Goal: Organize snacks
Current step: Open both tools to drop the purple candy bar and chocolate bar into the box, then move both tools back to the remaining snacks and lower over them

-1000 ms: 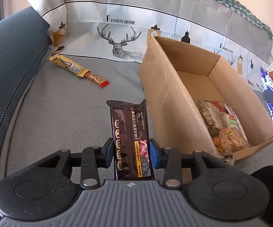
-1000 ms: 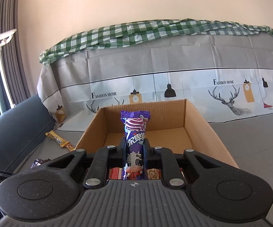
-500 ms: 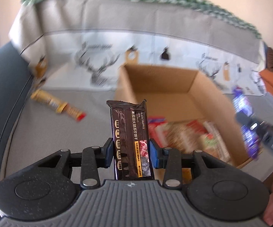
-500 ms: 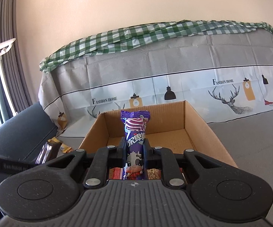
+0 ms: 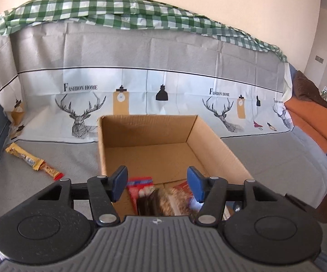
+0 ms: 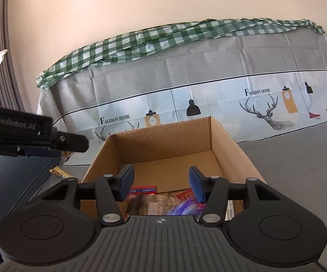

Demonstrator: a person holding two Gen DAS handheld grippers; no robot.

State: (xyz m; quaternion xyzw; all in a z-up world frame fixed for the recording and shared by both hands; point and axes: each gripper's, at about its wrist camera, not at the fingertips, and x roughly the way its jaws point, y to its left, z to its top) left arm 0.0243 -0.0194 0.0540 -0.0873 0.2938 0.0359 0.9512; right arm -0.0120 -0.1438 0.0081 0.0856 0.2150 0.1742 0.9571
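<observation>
Two handheld grippers hang over an open brown cardboard box [image 5: 218, 149] on a grey-covered sofa. The left gripper [image 5: 157, 182] has just spread its blue-padded jaws; a blurred dark brown snack pack [image 5: 148, 202] lies below them among other wrappers in the box, untouched by either pad. The right gripper [image 6: 160, 183] has likewise just opened, with a blurred purple snack wrapper [image 6: 186, 207] beneath it in the box. A yellow and red snack bar [image 5: 33, 162] lies on the cover left of the box.

My claw's matt black plastic arms carry smooth blue pads [image 5: 120, 182]. Below sits a plain corrugated cardboard box [image 5: 218, 149]. Glossy foil wrappers [image 5: 140, 184] lie inside.
</observation>
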